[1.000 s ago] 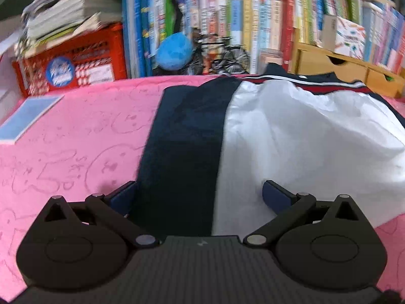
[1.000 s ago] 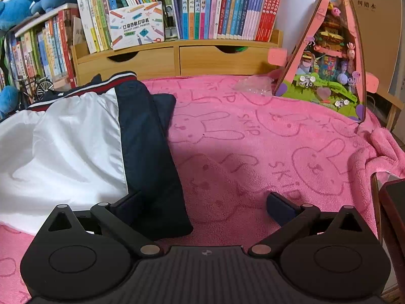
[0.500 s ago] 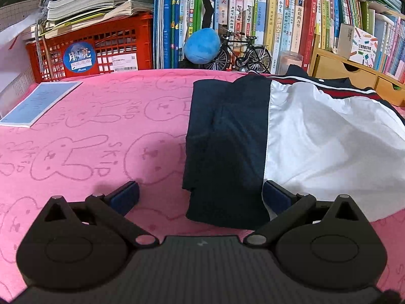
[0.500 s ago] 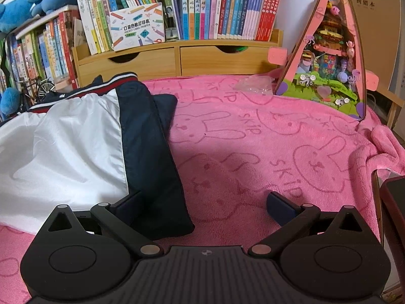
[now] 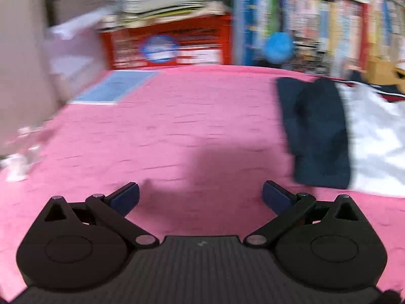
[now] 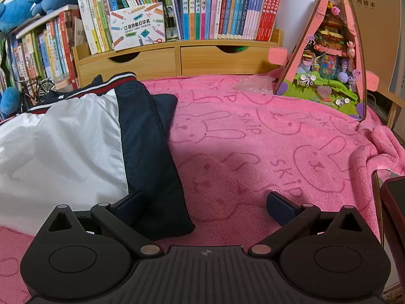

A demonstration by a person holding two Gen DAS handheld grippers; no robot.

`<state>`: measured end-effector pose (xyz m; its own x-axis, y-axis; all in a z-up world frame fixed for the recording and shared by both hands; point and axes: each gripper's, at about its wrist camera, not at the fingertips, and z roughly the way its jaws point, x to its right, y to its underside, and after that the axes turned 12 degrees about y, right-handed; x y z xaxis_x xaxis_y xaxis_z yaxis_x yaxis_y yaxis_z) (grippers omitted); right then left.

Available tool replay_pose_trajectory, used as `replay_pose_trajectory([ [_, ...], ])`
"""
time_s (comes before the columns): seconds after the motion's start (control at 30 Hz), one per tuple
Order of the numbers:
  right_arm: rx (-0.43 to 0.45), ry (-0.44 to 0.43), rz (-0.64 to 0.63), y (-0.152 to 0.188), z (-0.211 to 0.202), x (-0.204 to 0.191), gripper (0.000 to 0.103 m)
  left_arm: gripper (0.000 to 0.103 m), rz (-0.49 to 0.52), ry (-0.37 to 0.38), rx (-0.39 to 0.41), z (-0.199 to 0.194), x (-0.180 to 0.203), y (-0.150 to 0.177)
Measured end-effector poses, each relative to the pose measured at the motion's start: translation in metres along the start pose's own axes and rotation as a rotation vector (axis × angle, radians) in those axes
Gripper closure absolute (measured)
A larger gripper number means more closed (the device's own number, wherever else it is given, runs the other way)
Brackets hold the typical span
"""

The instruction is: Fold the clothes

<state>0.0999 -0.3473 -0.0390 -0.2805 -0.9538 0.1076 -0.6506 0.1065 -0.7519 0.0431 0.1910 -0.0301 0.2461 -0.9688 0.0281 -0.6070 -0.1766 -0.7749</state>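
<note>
Both the left gripper [image 5: 200, 194] and right gripper [image 6: 203, 204] hang spread and empty over the pink blanket [image 6: 265, 152], the half-folded jacket [image 6: 83, 147] lying between them, so I reckon the next fold needs its near hem pinched.
</note>
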Motion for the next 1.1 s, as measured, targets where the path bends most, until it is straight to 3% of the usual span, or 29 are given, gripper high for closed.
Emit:
replay_pose_trajectory([
  [0.07, 0.0, 0.0, -0.001, 0.0, 0.0, 0.0, 0.0, 0.001, -0.04, 0.031, 0.024, -0.009, -0.005, -0.004],
  [0.17, 0.0, 0.002, -0.003, 0.0, 0.0, -0.001, 0.0, 0.001, -0.059, 0.203, 0.1, -0.026, 0.007, -0.018],
  [0.3, 0.019, 0.002, 0.021, -0.001, -0.005, 0.0, 0.001, 0.0, 0.023, 0.45, 0.148, -0.032, 0.057, -0.04],
  [0.43, 0.185, -0.107, 0.08, -0.011, -0.044, -0.005, 0.003, 0.0, 0.117, 0.585, 0.146, -0.011, 0.116, -0.057],
  [0.47, 0.237, -0.147, 0.043, -0.019, -0.058, -0.016, 0.003, 0.0, 0.142, 0.593, 0.145, -0.002, 0.133, -0.06],
  [0.57, 0.353, -0.148, -0.159, -0.042, -0.081, -0.075, 0.007, 0.006, 0.175, 0.577, 0.119, 0.031, 0.173, -0.068],
  [0.6, 0.359, -0.171, -0.207, -0.048, -0.08, -0.096, 0.015, 0.008, 0.185, 0.56, 0.104, 0.043, 0.181, -0.07],
  [0.7, 0.266, -0.267, -0.271, -0.065, -0.06, -0.154, 0.037, 0.016, 0.236, 0.451, 0.065, 0.074, 0.198, -0.07],
  [0.8, 0.165, -0.273, -0.285, -0.071, -0.029, -0.195, 0.038, 0.018, 0.266, 0.275, 0.037, 0.099, 0.182, -0.062],
  [0.87, 0.122, -0.24, -0.289, -0.071, -0.009, -0.2, 0.036, 0.003, 0.235, 0.259, 0.028, 0.105, 0.156, -0.06],
  [0.93, 0.115, -0.206, -0.297, -0.066, 0.005, -0.19, 0.019, 0.0, 0.132, 0.292, 0.001, 0.107, 0.127, -0.066],
  [0.97, 0.123, -0.184, -0.299, -0.065, 0.01, -0.18, 0.017, 0.0, 0.101, 0.306, -0.007, 0.107, 0.117, -0.068],
  [1.0, 0.13, -0.164, -0.298, -0.063, 0.015, -0.169, 0.017, 0.0, 0.092, 0.318, -0.01, 0.107, 0.112, -0.069],
  [1.1, 0.112, -0.089, -0.223, -0.064, 0.033, -0.128, 0.002, 0.0, 0.109, 0.31, -0.012, 0.108, 0.114, -0.071],
])
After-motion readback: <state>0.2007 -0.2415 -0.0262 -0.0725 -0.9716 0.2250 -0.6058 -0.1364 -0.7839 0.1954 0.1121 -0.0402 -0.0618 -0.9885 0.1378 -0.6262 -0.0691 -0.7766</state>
